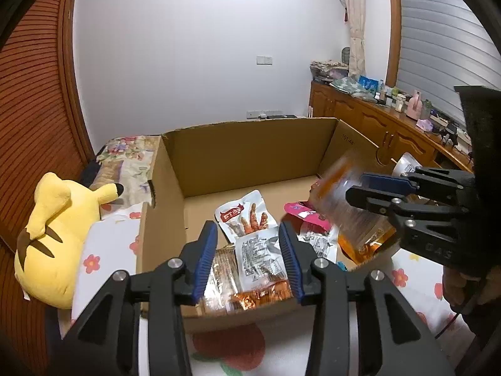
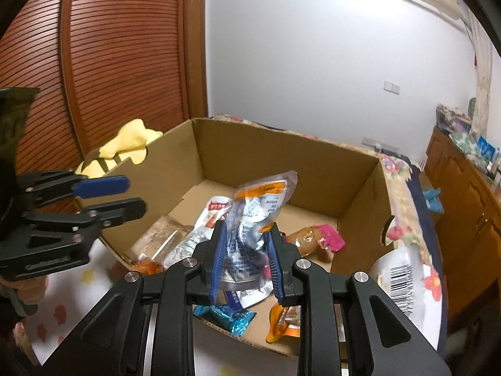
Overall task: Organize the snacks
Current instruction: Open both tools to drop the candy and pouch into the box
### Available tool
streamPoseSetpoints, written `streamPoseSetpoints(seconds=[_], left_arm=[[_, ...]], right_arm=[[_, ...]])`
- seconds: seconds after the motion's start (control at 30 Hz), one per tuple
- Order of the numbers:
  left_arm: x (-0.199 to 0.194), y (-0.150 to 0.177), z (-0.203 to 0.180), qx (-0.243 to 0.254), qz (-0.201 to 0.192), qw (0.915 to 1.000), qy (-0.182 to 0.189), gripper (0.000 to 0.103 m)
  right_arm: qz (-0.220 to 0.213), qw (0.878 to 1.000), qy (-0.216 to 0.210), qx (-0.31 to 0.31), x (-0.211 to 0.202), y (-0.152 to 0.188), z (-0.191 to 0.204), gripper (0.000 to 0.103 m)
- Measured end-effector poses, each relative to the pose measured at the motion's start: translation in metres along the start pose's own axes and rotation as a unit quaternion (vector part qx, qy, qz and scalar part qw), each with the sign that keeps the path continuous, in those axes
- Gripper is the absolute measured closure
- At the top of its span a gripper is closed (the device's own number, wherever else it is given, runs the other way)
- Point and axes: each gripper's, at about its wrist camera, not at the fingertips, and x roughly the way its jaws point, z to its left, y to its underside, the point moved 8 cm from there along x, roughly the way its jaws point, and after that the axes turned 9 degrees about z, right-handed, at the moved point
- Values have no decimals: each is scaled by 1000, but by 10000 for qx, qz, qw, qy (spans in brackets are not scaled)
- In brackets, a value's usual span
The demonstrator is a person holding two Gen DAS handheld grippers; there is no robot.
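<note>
An open cardboard box point(image 1: 250, 153) point(image 2: 250, 150) stands on a flowered bedsheet. Inside lie several snack packets: a white one with a red label point(image 1: 242, 219), a silver one point(image 1: 260, 260), a pink-topped one point(image 1: 305, 214) point(image 2: 316, 238) and a brown one point(image 1: 222, 269). My left gripper point(image 1: 247, 224) point(image 2: 134, 195) hovers over the box's near edge, open, with nothing between its pads. From the right side my right gripper point(image 2: 246, 224) point(image 1: 355, 185) reaches over the box, shut on a crumpled silver and orange packet point(image 2: 250, 219) point(image 1: 350, 206).
A yellow plush toy point(image 1: 53, 238) point(image 2: 131, 138) lies left of the box. Blue packets point(image 2: 231, 316) and an orange one point(image 2: 285, 319) sit in the box's near corner. A white barcoded bag point(image 2: 397, 279) rests outside on the right. A cluttered wooden cabinet point(image 1: 375, 122) lines the right wall.
</note>
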Motion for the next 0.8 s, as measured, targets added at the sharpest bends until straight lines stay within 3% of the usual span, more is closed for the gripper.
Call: streamPoseSetpoints(seconds=[0.03, 0.27, 0.53, 0.63, 0.8], left_arm=[[-2, 2, 1, 1, -23, 10000, -22, 62], [-22, 12, -1, 60, -163, 9997, -186, 54], [-62, 25, -13, 120, -500, 9979, -392, 48], [-81, 28, -17, 152, -711, 9961, -495, 34], [-109, 32, -22, 168, -1049, 9924, -615, 25]], right_arm=[[1, 10000, 23, 10, 0, 0, 0, 70], [-22, 9999, 135, 75, -7, 7, -4, 65], [-438, 9987, 183, 195, -56, 21, 9, 53], [-634, 9974, 197, 265, -78, 25, 14, 48], [-952, 9945, 250, 345, -113, 30, 21, 38]])
